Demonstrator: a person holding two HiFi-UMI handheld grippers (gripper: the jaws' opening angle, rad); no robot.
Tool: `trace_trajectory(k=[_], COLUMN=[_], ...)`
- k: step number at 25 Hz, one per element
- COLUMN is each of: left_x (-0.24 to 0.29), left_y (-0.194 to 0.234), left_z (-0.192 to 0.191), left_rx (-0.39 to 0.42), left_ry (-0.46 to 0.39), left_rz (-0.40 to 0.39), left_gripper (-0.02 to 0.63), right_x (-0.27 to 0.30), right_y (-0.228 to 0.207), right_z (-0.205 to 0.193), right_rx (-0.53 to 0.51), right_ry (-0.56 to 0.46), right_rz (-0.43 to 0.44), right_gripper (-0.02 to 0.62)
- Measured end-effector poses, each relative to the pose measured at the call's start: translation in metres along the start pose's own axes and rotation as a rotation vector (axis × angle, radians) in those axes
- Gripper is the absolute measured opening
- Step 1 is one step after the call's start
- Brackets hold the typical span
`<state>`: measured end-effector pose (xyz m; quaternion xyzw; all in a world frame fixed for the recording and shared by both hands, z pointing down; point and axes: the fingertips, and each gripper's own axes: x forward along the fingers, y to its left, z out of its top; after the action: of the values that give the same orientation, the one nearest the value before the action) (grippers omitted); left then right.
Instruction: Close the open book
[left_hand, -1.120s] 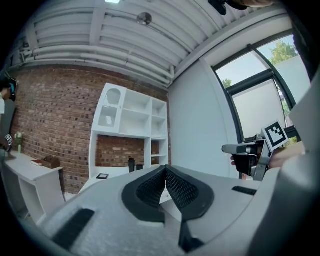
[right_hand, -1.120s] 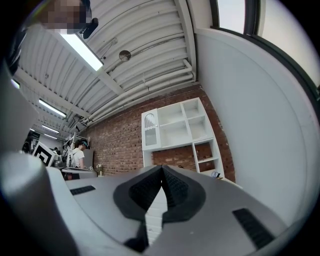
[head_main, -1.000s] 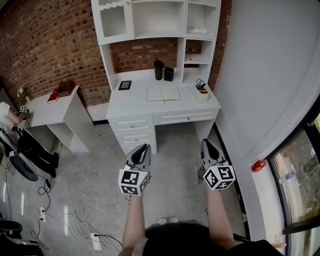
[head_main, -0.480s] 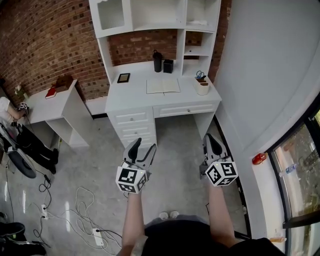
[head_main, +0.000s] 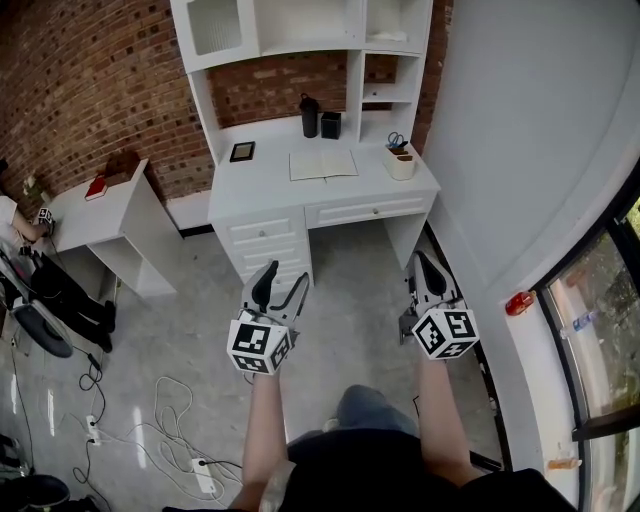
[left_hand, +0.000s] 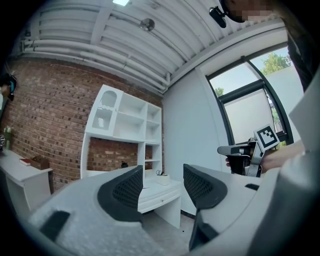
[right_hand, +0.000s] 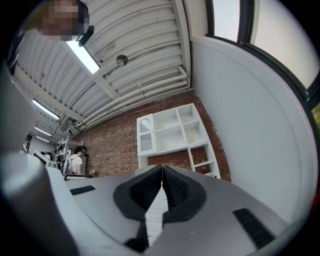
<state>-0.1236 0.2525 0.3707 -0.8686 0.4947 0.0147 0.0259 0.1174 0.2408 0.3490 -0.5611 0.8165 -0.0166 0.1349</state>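
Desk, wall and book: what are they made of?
The desk looks like wood painted white, smooth and matte. Its panelled drawer fronts suggest that, though it could be coated board. The wall behind it is rough red brick with pale mortar lines. The book lies open with pale, flat pages, most likely paper.

Brick wall (head_main: 90, 90), white hutch desk (head_main: 320, 185), grey floor (head_main: 190, 340).

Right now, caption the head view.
Open book lies on the white desk ahead; left gripper fingers just opening, nothing between; right gripper shut.
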Motion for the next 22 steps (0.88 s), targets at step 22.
trace_trajectory(k=[22], left_x=[0.167], left_y=[0.112], left_z=[-0.019], left_rx=[0.044], left_ry=[-0.006], left_rz=[0.059], left_gripper=[0.224], right_x=[0.187], right_y=[-0.087], right_z=[-0.025], right_rx=[-0.017], right_ry=[-0.042], right_rz=[0.004], right_gripper=[-0.002])
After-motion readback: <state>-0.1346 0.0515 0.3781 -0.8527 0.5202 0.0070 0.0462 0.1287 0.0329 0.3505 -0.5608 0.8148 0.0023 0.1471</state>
